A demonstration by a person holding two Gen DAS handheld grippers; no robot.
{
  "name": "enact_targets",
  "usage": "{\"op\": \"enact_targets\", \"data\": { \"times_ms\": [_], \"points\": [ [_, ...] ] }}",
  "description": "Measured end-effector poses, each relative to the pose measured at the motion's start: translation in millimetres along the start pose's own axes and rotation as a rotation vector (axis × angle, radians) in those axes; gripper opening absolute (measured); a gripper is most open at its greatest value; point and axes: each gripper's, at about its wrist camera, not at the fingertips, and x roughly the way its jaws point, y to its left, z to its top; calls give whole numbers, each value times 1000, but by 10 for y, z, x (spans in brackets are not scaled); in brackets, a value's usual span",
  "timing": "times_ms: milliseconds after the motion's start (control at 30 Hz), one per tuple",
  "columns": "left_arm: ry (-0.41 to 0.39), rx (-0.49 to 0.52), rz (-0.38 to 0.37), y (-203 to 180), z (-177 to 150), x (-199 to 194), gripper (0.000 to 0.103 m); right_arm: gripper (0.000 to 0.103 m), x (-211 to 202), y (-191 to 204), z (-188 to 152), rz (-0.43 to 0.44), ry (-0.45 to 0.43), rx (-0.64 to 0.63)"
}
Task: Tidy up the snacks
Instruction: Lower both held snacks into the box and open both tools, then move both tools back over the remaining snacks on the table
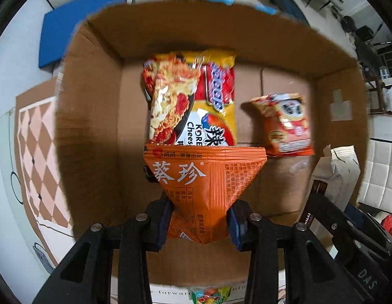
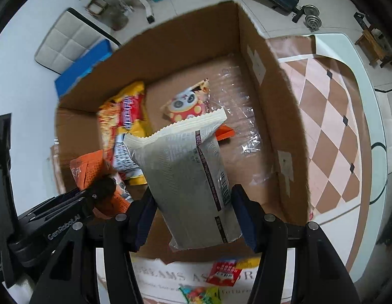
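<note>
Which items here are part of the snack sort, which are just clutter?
Job: orange pack in left gripper; white pack in right gripper; box; noodle pack; panda pack.
Clutter: blue pad; dumbbell; checkered mat.

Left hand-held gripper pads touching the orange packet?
Touching. Left wrist view: left hand-held gripper has both blue pads pinching the orange packet, creasing its lower end.

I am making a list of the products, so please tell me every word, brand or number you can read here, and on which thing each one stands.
"葵珍": orange packet in the left gripper.
"KORE", "Chees": yellow noodle pack, partly hidden.
"GenRobot.AI": left gripper's body.
"DAS": right gripper's body.
"REAMS AS": printed sheet beside the cardboard box, cut off.
Grey-white packet in the right gripper: print too small.
</note>
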Motion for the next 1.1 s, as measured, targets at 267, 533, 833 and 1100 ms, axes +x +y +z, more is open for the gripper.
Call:
{"op": "enact_targets", "data": {
  "times_ms": [267, 533, 833, 1100],
  "points": [
    [64, 23, 32, 15, -65, 358, 42, 64, 446, -7, 62, -68, 110, -25],
    [37, -12, 33, 211, -124, 311, 85, 91, 452, 73, 49, -156, 118, -157],
    [-113, -8, 37, 266, -303, -292, 85, 94, 108, 172, -73, -176, 20, -230],
    [-370, -39, 20, 305, -794, -1023, 85, 95, -545, 277, -490, -140, -135, -277]
  ]
}}
